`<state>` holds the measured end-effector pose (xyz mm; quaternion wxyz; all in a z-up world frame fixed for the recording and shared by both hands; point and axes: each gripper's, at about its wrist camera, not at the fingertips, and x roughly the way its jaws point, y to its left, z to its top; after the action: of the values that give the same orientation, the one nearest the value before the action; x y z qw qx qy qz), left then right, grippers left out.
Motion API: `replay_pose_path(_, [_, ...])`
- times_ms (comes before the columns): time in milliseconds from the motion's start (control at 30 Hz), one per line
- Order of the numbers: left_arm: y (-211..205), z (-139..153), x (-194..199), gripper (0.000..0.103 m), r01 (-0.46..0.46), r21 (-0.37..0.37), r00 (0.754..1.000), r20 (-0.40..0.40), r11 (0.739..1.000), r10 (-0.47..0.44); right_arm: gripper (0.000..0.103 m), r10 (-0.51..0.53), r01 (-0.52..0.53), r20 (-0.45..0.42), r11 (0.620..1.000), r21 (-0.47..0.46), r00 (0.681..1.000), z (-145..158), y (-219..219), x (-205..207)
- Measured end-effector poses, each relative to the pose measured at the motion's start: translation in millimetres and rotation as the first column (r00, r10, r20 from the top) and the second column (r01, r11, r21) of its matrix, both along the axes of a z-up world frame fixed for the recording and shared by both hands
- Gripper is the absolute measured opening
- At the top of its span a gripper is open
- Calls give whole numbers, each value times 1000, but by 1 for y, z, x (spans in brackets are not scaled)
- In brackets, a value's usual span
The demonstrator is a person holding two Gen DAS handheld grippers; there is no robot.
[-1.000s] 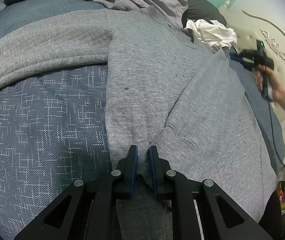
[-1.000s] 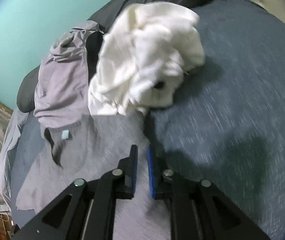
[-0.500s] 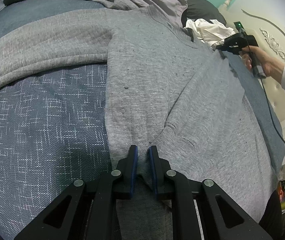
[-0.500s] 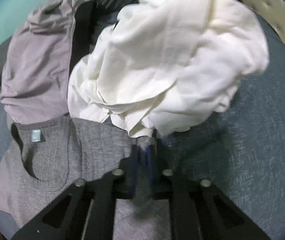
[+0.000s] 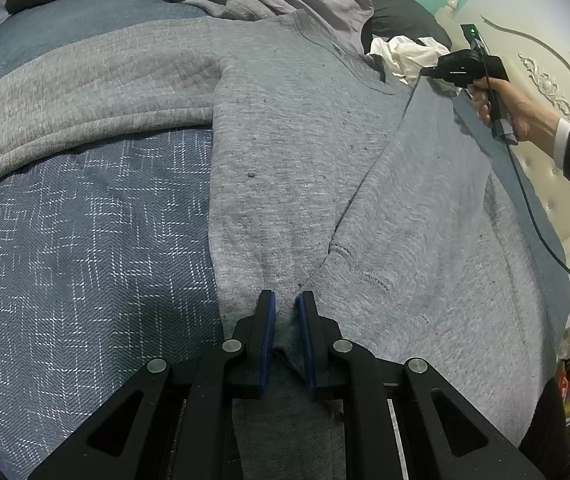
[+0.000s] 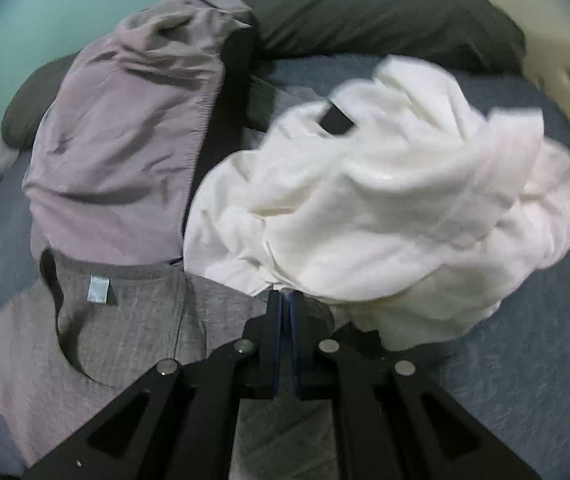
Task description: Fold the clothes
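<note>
A grey sweater (image 5: 305,140) lies spread on the blue bedspread (image 5: 85,240), one sleeve stretched left and the other folded over its body. At the near hem my left gripper (image 5: 285,304) is shut on a pinch of the knit. In the left wrist view a hand (image 5: 521,108) holds my right gripper (image 5: 425,74) at the sweater's far shoulder. In the right wrist view my right gripper (image 6: 285,300) is shut on that shoulder edge of the sweater (image 6: 125,320), just under a crumpled white garment (image 6: 385,220). The neck label (image 6: 99,290) shows to the left.
A lilac garment (image 6: 125,152) lies bunched beyond the collar, with a dark pillow (image 6: 385,20) behind it. A cream headboard (image 5: 545,88) borders the bed on the right. A black cable (image 5: 533,220) trails from the right gripper over the bed's edge.
The right gripper has travelled in to the sweater's shoulder beside the white garment, rolled, and closed its jaws on the grey fabric. The left gripper has kept still on the hem.
</note>
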<state>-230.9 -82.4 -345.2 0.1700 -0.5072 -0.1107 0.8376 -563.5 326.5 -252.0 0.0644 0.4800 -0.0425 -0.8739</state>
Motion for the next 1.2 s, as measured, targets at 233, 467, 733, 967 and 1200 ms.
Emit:
replay_pose_path(233, [1, 0, 0, 13, 0, 1, 1000, 2, 1000, 0, 4, 15, -12, 19, 992, -123, 1000, -2, 8, -4])
replay_pose_path(467, [0, 0, -1, 13, -2, 4, 1000, 6, 1000, 2, 10, -16, 13, -15, 987, -157, 1000, 14, 44, 27])
replay_pose_path(733, [-1, 0, -1, 13, -7, 7, 1000, 7, 1000, 7, 31, -59, 62, 21, 952, -298, 998, 4, 100, 121])
replay_pose_path(967, [0, 0, 1, 13, -8, 1, 1000, 6, 1000, 8, 31, -29, 66, 105, 929, -363, 994, -31, 103, 171])
replay_pose_path(1200, [0, 1, 0, 13, -7, 0, 1000, 6, 1000, 7, 27, -33, 82, 126, 908, -411, 992, -47, 100, 174])
